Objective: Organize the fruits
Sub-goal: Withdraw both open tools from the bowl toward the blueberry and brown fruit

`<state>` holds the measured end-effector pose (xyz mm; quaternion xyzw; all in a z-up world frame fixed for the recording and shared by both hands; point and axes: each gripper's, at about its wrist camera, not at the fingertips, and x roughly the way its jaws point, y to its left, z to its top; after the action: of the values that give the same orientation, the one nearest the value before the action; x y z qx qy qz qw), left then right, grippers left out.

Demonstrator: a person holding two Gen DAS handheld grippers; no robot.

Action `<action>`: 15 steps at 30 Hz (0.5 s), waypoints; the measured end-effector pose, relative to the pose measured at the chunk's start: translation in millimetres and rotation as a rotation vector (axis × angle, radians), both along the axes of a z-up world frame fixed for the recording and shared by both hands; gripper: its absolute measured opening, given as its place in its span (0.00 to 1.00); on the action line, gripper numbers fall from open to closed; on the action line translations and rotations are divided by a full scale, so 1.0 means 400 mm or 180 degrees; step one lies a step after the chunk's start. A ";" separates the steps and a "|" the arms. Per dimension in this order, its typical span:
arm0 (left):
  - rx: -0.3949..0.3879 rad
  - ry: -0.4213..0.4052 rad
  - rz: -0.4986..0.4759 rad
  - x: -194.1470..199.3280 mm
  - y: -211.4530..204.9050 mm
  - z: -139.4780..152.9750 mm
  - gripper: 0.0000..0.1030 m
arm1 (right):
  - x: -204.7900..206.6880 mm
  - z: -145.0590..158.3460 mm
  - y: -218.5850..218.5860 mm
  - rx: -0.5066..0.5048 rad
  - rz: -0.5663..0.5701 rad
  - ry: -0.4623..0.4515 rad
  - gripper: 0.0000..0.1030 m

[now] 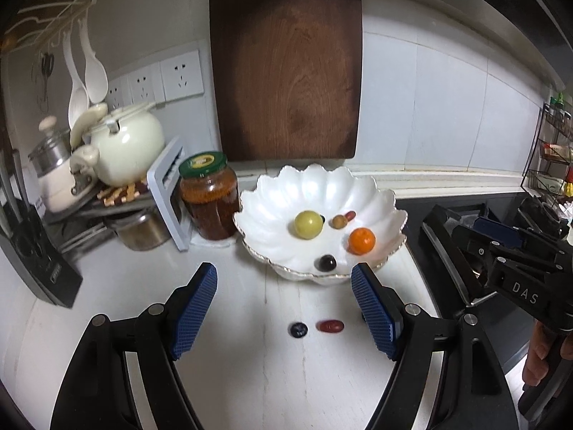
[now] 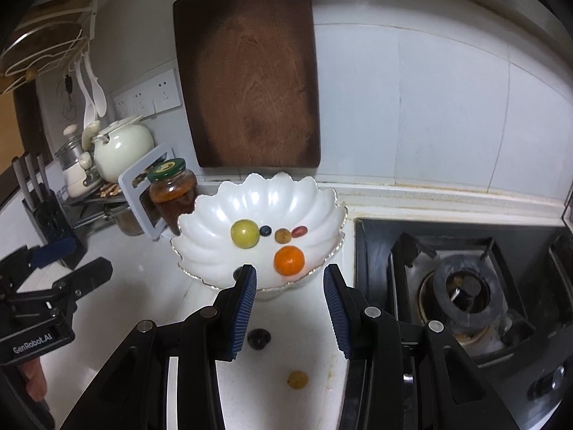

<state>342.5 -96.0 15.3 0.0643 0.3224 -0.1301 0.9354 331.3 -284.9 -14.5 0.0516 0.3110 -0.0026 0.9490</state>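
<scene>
Left wrist view: I'm looking down along the left gripper (image 1: 284,308) at the white counter (image 1: 107,304), facing the back wall, close in. Right wrist view: I'm sitting further right, by the stove (image 2: 462,286). Both are sharing the scalloped bowl (image 1: 372,193) (image 2: 315,197) and cutting board (image 1: 286,64) (image 2: 247,71).

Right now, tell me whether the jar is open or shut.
Shut: the jar stands upright beside the white bowl with its green lid on.
</scene>
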 end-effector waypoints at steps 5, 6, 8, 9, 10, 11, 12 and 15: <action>0.0050 -0.0015 -0.0013 -0.019 0.002 -0.031 0.75 | -0.018 -0.031 0.003 -0.0034 -0.0083 0.0025 0.39; 0.0058 -0.0017 -0.0014 -0.021 0.001 -0.033 0.75 | -0.020 -0.036 0.004 -0.0061 -0.0095 0.0032 0.39; 0.0067 -0.0024 -0.0050 -0.029 0.000 -0.045 0.75 | -0.031 -0.051 0.005 -0.0079 -0.0111 0.0064 0.39; 0.0060 -0.0018 -0.0068 -0.033 -0.001 -0.050 0.75 | -0.035 -0.057 0.005 -0.0080 -0.0112 0.0077 0.39; 0.0048 -0.0007 -0.0096 -0.036 -0.001 -0.057 0.75 | -0.040 -0.065 0.005 -0.0072 -0.0120 0.0096 0.39; 0.0027 0.0017 -0.0115 -0.038 0.001 -0.066 0.75 | -0.043 -0.070 0.005 -0.0066 -0.0115 0.0112 0.39; 0.0010 0.0040 -0.0123 -0.039 0.001 -0.072 0.75 | -0.047 -0.077 0.004 -0.0061 -0.0118 0.0134 0.39; -0.0015 0.0126 -0.0135 -0.040 0.000 -0.101 0.75 | -0.058 -0.097 0.004 -0.0065 -0.0142 0.0184 0.39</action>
<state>326.3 -96.0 -25.0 0.0663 0.3390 -0.1519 0.9261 308.3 -283.4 -53.4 0.0488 0.3370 -0.0285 0.9398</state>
